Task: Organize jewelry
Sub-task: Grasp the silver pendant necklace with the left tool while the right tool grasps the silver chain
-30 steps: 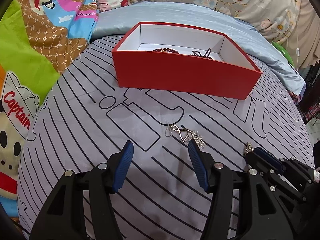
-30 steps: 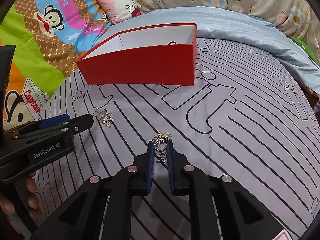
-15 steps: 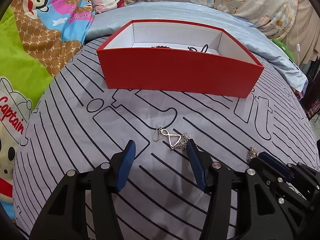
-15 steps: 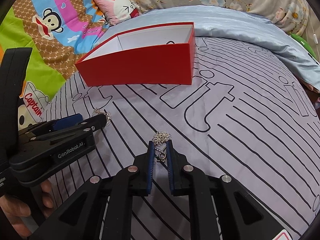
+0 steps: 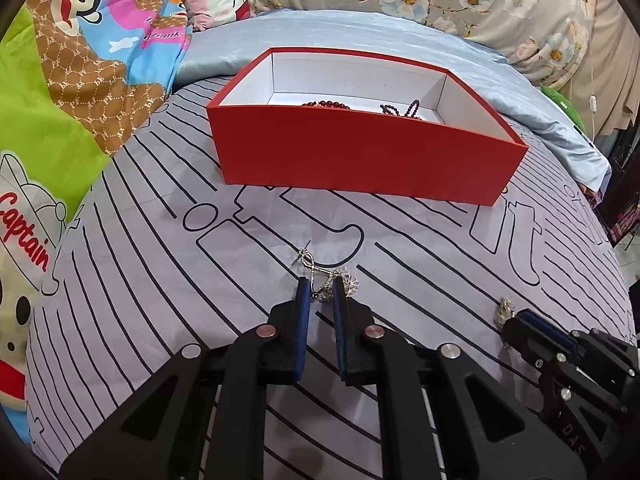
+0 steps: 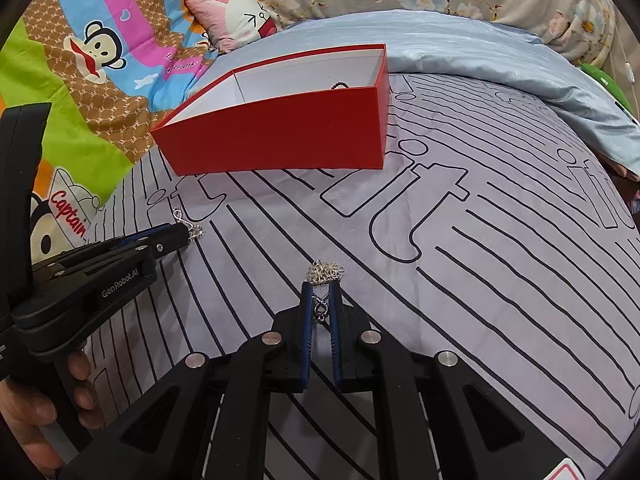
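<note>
Two silver earrings on the bed, near its front edge. Left earring (image 5: 320, 286) pinched in the left gripper (image 5: 319, 294), whose jaws have just been closing on it. Right earring (image 6: 323, 280) clamped in the right gripper (image 6: 321, 300). Neither boxed yet.

Red box (image 5: 360, 160) stands toward the bed's far edge, beaded pieces (image 5: 328, 105) already inside: task looks partly done.

Striped grey cover (image 6: 480, 260); cartoon quilt (image 5: 60, 120), floral cushions behind.
</note>
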`<state>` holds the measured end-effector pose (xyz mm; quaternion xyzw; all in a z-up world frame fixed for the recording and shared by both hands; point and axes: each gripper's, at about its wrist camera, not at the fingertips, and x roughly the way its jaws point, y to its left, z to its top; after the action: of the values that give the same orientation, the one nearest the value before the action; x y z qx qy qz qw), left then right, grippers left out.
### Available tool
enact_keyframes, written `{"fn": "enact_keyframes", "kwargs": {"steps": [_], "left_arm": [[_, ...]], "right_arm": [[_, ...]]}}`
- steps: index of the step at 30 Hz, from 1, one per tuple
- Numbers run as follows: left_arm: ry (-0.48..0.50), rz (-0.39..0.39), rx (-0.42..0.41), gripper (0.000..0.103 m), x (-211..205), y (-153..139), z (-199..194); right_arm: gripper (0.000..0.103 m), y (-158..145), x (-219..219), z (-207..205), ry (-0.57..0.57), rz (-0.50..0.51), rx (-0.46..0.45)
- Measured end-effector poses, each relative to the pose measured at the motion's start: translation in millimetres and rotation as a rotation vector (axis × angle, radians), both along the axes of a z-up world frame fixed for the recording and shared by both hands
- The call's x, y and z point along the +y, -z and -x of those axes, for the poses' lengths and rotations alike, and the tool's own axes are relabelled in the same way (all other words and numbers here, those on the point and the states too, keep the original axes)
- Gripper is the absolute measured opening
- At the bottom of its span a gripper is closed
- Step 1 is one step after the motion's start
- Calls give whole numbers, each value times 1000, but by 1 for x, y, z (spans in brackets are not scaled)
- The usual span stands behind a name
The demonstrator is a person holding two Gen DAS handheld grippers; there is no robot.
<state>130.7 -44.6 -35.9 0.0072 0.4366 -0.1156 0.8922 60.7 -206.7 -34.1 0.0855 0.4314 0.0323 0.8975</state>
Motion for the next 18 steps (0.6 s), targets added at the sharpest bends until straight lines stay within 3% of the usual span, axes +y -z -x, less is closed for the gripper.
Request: {"fn": "enact_keyframes", "kwargs": {"steps": [18], "left_arm": [[7, 43, -42, 10, 10, -33, 10]], "right_arm": [[2, -25, 2, 6, -8, -17, -56]]}}
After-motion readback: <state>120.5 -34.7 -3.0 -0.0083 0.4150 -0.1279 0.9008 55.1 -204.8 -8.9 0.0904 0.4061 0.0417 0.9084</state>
